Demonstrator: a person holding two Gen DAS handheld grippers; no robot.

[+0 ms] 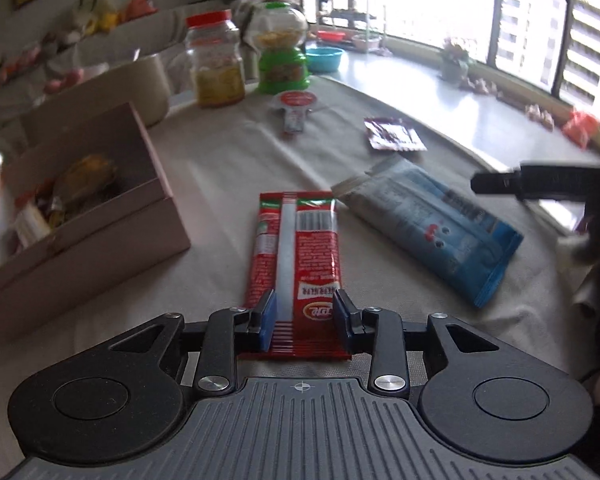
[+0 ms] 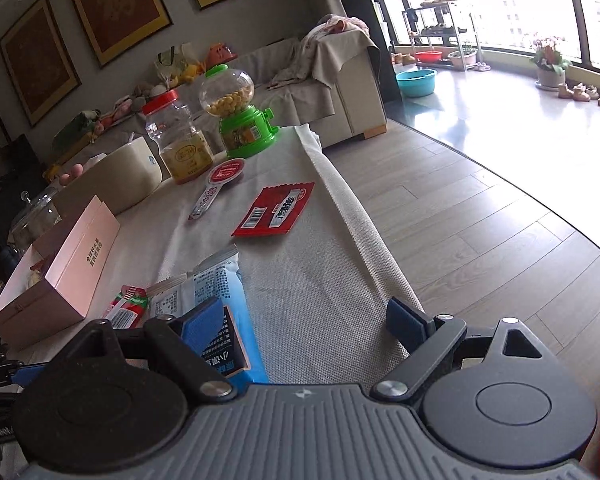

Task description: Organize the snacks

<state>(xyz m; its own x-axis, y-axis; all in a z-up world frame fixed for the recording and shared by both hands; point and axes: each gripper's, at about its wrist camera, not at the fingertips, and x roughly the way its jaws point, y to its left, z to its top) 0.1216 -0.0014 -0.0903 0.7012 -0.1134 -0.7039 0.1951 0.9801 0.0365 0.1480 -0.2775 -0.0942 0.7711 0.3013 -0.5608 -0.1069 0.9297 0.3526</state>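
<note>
Pink box (image 1: 100,216) sitting open at far left on the cloth-covered table (image 1: 204,168). My left gripper (image 1: 305,312) is straddling the red snack packet (image 1: 296,248), pads apart, not pressing. Blue packet (image 1: 432,224) lying just right. My right gripper (image 2: 312,326) is gaping wide over it, holding nothing.

Four snack packets (image 1: 296,256) — one box (image 1: 84,216) — two jars (image 1: 216,60).
</note>
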